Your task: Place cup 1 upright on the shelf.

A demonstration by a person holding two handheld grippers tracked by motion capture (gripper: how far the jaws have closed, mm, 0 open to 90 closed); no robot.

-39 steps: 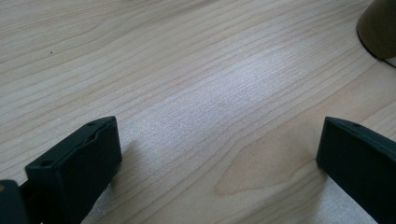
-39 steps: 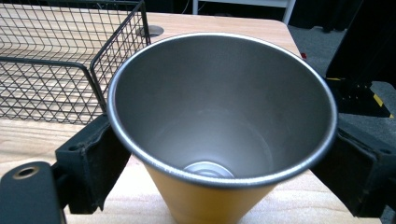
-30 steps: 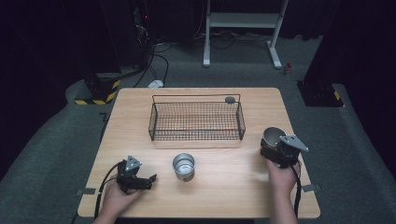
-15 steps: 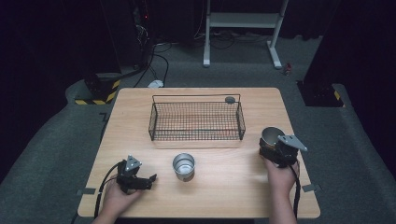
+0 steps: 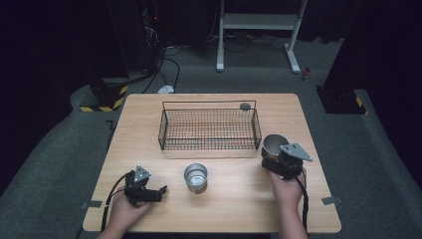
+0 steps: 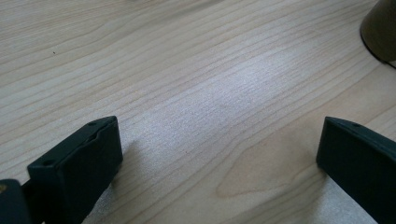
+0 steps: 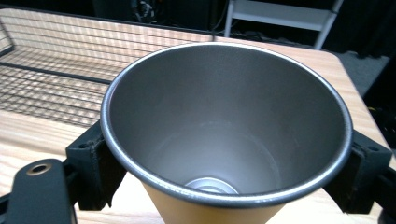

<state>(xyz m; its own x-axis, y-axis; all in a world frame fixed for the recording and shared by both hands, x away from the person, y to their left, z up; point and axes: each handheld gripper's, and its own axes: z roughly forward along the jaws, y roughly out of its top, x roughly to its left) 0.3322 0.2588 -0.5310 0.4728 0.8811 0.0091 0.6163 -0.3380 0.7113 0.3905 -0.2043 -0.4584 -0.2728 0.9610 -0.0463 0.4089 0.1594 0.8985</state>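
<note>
While dark room surrounds, wooden table [image 5: 239, 199] bears two cups, seemingly steel.

1. The tan cup [image 7: 224, 140] hides the right gripper [image 7: 224, 186]'s jaw pads (its base is cropped).
2. A small dark object [image 5: 245, 106] by the wire basket [image 5: 209, 130] is unidentifiable.

Bare table [image 5: 234, 199] lies between both tools; small steel cup [image 5: 195, 177] stands midway.

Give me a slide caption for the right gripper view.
Right hand-held gripper clamps a metal cup beside the wire basket.
</note>
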